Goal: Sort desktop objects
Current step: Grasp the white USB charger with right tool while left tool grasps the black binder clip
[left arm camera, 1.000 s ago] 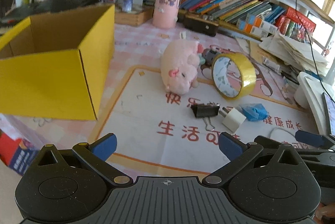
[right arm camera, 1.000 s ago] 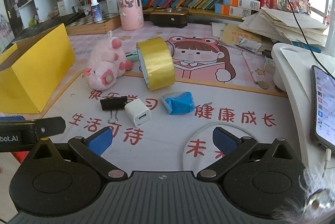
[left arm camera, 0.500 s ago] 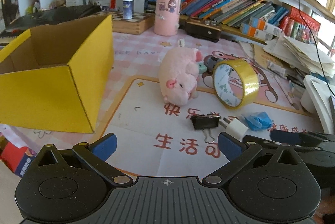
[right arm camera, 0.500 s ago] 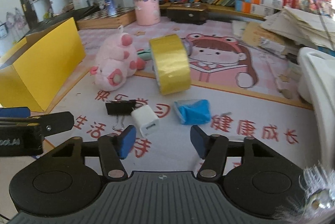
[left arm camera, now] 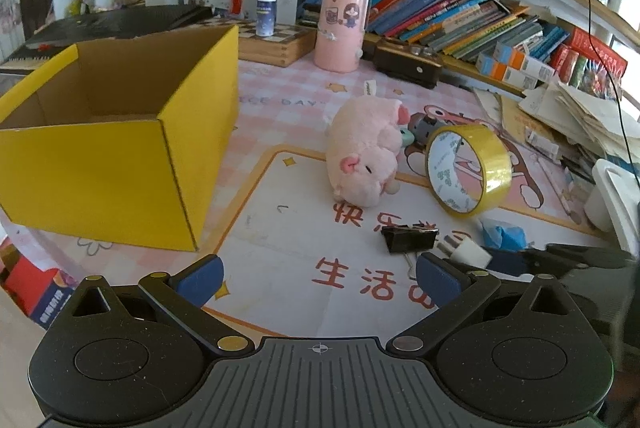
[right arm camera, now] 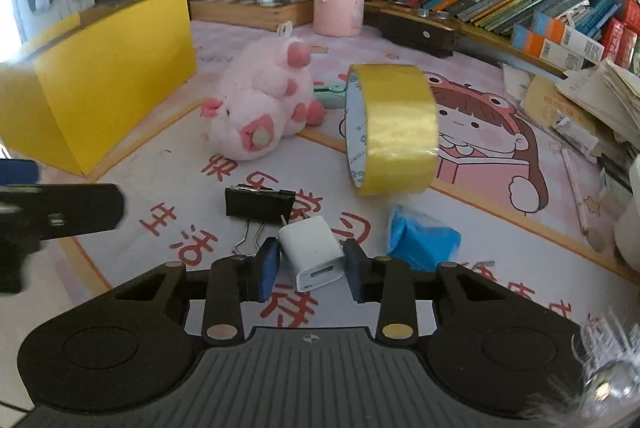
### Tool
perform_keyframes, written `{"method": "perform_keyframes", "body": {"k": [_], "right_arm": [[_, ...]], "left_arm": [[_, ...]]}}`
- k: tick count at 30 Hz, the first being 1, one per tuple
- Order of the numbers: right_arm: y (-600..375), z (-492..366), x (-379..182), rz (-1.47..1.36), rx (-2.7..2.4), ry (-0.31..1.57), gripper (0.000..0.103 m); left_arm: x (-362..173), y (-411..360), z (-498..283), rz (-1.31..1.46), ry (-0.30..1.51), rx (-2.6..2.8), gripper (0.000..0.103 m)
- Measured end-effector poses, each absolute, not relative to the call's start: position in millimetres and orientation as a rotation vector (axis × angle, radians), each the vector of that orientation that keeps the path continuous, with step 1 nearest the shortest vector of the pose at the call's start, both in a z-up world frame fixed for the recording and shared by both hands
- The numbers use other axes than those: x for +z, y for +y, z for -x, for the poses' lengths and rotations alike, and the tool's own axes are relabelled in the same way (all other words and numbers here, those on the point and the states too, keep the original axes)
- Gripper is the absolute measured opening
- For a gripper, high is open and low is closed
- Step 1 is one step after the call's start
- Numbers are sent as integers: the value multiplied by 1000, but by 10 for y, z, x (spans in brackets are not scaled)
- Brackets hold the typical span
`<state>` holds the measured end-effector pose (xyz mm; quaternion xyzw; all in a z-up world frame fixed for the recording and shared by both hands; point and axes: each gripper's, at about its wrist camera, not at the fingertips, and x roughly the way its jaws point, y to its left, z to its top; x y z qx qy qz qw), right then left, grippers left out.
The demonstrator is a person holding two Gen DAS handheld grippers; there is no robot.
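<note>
A white charger plug (right arm camera: 313, 251) lies on the printed desk mat between the fingers of my right gripper (right arm camera: 310, 270); the jaws are narrowed around it with small gaps on both sides. A black binder clip (right arm camera: 260, 203), a blue crumpled packet (right arm camera: 422, 238), a yellow tape roll (right arm camera: 390, 130) standing on edge and a pink plush pig (right arm camera: 262, 108) lie beyond. My left gripper (left arm camera: 318, 274) is open and empty, hovering above the mat's front. In its view I see the pig (left arm camera: 364, 156), tape roll (left arm camera: 468, 170), clip (left arm camera: 408, 238), plug (left arm camera: 466, 254) and an open yellow box (left arm camera: 116, 148) at left.
A pink cylinder holder (left arm camera: 342, 26), a spray bottle (left arm camera: 266, 12) on a wooden tray, a dark box (left arm camera: 408, 64) and slanted books (left arm camera: 460, 16) line the back. Paper stacks (left arm camera: 580, 116) and a white stand (left arm camera: 616, 196) sit at right. A red and blue box (left arm camera: 36, 288) is at lower left.
My right gripper has moved forward and down onto the white plug and its jaws have narrowed around it. My left gripper has drawn back and up a little, still open.
</note>
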<state>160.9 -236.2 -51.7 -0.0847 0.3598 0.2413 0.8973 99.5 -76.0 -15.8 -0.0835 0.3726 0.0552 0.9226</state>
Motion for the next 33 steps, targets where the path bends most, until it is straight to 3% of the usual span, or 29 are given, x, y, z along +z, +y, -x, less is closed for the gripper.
{"method": "perform_keyframes", "body": {"k": [14, 16, 18, 25, 28, 33], "right_arm": [[-3011, -1486, -212, 78, 399, 702, 32], [-3079, -1480, -204, 68, 390, 707, 32], [-3136, -1481, -197, 51, 390, 719, 32], [-3202, -1469, -188, 54, 411, 724, 32], [-3215, -1469, -199, 61, 417, 730, 32], [-3235, -1467, -197, 60, 433, 731, 32]], "left_arm": [[-472, -1322, -1508, 96, 827, 22, 90], [-500, -1426, -1569, 62, 823, 35, 83], [-528, -1504, -1631, 33, 826, 54, 69], [-592, -1602, -1752, 27, 820, 114, 56], [-585, -1620, -1760, 29, 813, 129, 42], [-538, -1592, -1726, 69, 823, 128, 39]]}}
